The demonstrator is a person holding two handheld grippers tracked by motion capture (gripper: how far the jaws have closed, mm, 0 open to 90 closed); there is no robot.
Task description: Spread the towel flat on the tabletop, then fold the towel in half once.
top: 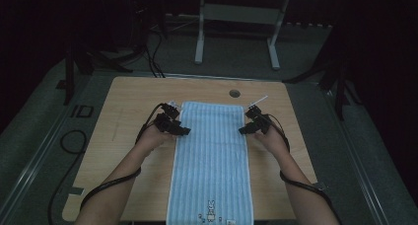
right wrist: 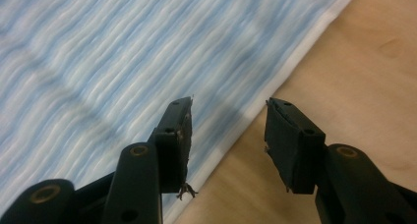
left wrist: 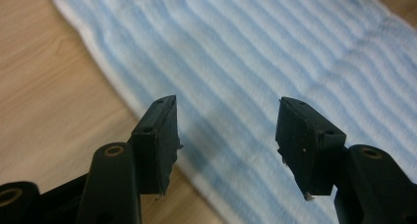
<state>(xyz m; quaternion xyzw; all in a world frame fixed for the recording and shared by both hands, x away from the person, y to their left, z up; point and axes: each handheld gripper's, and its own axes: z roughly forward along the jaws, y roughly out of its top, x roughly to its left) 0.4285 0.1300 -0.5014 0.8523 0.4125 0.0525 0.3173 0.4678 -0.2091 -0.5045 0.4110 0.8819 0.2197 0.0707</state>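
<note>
Your forearms reach in over the wooden table [top: 123, 101], where a blue striped towel [top: 212, 151] lies flat down the middle. Your left gripper [top: 185, 131] and right gripper [top: 242, 131] flank its long edges near the far end, jaws apart and gripping nothing, each straddling the towel's white border.

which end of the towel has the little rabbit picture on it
The towel's near end, at the table edge closest to the person; the rabbit is there, the far end is plain stripes.

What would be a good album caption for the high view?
Two hand-held grippers, left gripper and right gripper, jaws open, at opposite long edges of a blue striped towel on a wooden table.
</note>
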